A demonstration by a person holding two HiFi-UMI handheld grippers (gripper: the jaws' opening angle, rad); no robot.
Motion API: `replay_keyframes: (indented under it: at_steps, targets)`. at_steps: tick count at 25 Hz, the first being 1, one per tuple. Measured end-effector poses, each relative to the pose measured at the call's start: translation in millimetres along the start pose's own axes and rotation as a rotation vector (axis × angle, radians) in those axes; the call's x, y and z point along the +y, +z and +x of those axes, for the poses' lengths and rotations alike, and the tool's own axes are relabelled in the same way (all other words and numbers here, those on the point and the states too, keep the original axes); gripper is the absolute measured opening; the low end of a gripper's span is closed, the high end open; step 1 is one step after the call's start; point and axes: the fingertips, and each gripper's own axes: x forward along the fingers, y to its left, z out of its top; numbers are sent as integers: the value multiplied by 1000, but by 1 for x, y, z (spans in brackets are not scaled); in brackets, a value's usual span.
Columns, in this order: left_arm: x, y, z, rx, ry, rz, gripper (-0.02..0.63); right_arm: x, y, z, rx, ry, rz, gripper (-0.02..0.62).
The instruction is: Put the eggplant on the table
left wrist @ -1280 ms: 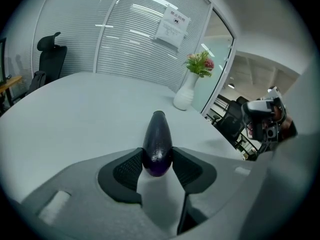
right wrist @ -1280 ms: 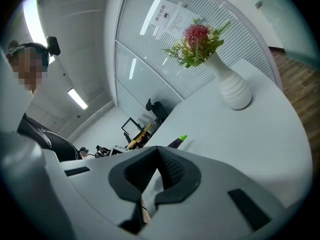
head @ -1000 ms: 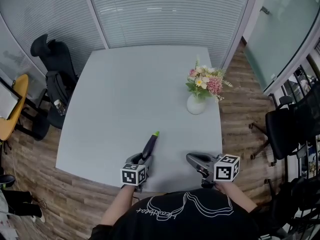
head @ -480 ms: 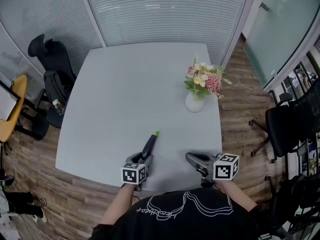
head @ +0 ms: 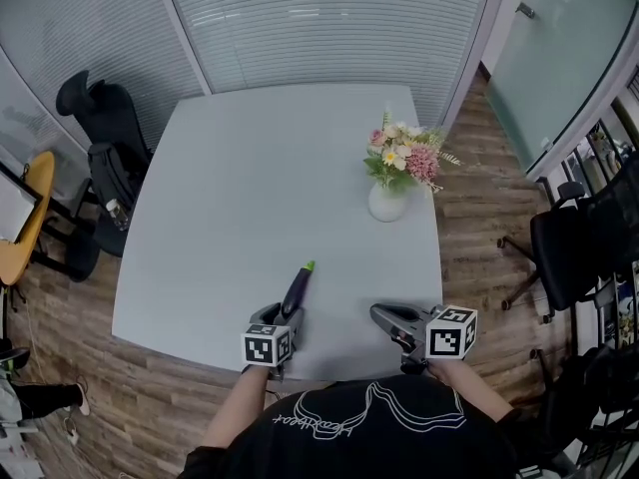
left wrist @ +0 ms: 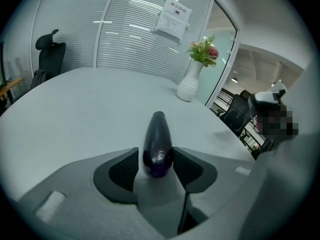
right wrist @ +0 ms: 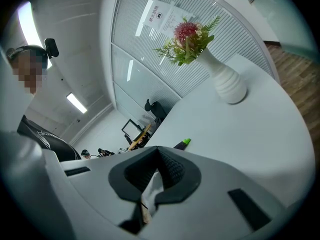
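A dark purple eggplant [head: 297, 290] with a green stem tip lies pointing away from me near the front edge of the grey table [head: 250, 168]. My left gripper [head: 286, 316] is shut on its blunt end. In the left gripper view both pads press the sides of the eggplant [left wrist: 157, 140], and the left gripper [left wrist: 156, 158] tilts down toward the tabletop. To the right, my right gripper [head: 383, 317] hovers over the front edge with its jaws together and nothing in them. The right gripper view shows the right gripper [right wrist: 159, 155] shut, with the eggplant's green tip [right wrist: 185, 142] beyond.
A white vase of flowers [head: 387, 200] stands at the table's right side, also seen as the vase [left wrist: 188, 87] and the vase [right wrist: 226, 83]. Black office chairs [head: 100, 128] stand left of the table, another chair [head: 574, 247] to the right. Wooden floor surrounds it.
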Motion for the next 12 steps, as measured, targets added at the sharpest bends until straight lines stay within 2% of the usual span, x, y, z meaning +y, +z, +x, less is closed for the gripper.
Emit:
replay_keyframes:
  at_steps: [6,12]
  targets:
    - [-3,18,-13,-82,2,-7,253,0,-3,-4,-1,0,1,6]
    - [-13,39,-44,-172,-22,-31,255,13,-6,-4,-2,19,-17,6]
